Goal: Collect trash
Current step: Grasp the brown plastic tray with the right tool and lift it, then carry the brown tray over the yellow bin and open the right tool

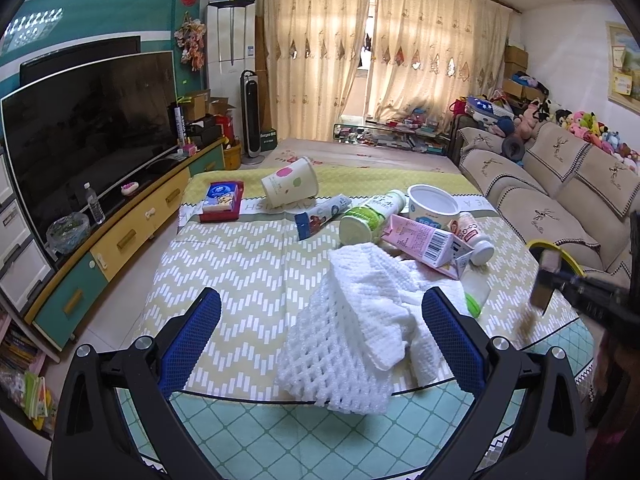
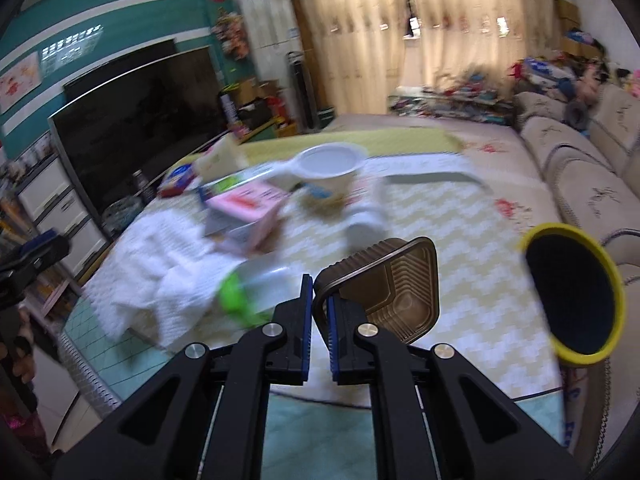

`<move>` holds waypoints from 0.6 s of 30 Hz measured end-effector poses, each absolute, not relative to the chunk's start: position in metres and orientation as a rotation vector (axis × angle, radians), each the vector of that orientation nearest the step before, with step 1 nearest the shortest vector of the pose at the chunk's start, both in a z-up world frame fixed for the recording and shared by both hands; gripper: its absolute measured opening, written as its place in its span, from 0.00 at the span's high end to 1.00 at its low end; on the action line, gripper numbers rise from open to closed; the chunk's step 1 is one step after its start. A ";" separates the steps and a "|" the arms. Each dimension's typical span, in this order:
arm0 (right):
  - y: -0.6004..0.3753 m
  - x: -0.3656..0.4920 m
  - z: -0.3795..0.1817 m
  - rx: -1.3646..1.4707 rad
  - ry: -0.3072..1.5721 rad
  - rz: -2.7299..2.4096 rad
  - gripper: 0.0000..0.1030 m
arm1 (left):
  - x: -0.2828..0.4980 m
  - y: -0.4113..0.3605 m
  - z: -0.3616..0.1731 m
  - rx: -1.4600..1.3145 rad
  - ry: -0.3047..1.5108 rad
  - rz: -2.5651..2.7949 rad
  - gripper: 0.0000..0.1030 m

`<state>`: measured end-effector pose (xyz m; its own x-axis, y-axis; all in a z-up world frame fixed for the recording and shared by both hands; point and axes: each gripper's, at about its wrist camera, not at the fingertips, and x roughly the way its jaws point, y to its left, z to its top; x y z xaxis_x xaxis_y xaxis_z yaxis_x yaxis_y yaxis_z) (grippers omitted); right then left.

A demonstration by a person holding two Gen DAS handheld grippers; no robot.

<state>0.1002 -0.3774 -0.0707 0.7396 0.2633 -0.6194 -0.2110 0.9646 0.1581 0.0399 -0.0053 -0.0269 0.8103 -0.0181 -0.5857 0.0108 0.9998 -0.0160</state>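
Under both grippers is a table [image 1: 240, 264] w/ a green-and-white zigzag cloth. Far ahead hang cream curtains [image 1: 400, 60]. A big dark TV [image 1: 88, 128] sits to the left and a beige sofa [image 1: 560, 184] to the right.

Left gripper [image 1: 320, 320] has its blue pads wide apart, holding nothing. Between them lies white foam netting [image 1: 336, 360] on a white towel [image 1: 372, 280]. Just past the towel is the trash pile: a pink carton [image 1: 424, 240] w/ a barcode, a green-and-white bottle [image 1: 370, 216] on its side, a white bowl [image 1: 434, 204] standing up, looks empty inside, and a small bottle [image 1: 474, 236] w/ "CO" on it. Farther off a paper cup [image 1: 290, 182] w/ dots is tipped over, and left of it sits a blue-and-red box [image 1: 222, 198]. Cloth letters read "SH".

Right gripper [image 2: 319, 304] is shut tight on the rim of a brown plastic tray [image 2: 396, 284], held up over the table. Tray has nothing in it. Right of it is a yellow-rimmed bin [image 2: 572, 292], dark inside. Rest of that view is blurry.
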 end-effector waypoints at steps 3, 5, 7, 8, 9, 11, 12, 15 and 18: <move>-0.417 0.112 -0.067 0.104 0.683 0.172 0.93 | 0.039 -0.010 -0.025 -0.001 0.620 -0.022 0.04; -0.445 0.123 -0.067 0.124 0.686 0.103 0.93 | 0.039 -0.013 -0.023 0.002 0.619 -0.028 0.04; -0.474 0.136 -0.072 0.146 0.701 0.039 0.93 | 0.040 -0.016 -0.022 0.004 0.617 -0.033 0.04; -0.484 0.142 -0.076 0.155 0.710 0.017 0.93 | 0.040 -0.019 -0.022 0.007 0.617 -0.035 0.04; -0.496 0.147 -0.080 0.164 0.723 -0.004 0.93 | 0.041 -0.020 -0.022 0.008 0.619 -0.038 0.04; -0.518 0.162 -0.094 0.181 0.760 -0.050 0.93 | 0.043 -0.025 -0.022 0.012 0.621 -0.047 0.04; -0.526 0.166 -0.101 0.189 0.774 -0.068 0.93 | 0.045 -0.028 -0.022 0.017 0.623 -0.050 0.04; -0.553 0.187 -0.124 0.229 0.836 -0.110 0.93 | 0.049 -0.035 -0.023 0.030 0.630 -0.060 0.04; -0.571 0.205 -0.146 0.249 0.894 -0.150 0.93 | 0.052 -0.040 -0.024 0.035 0.634 -0.069 0.04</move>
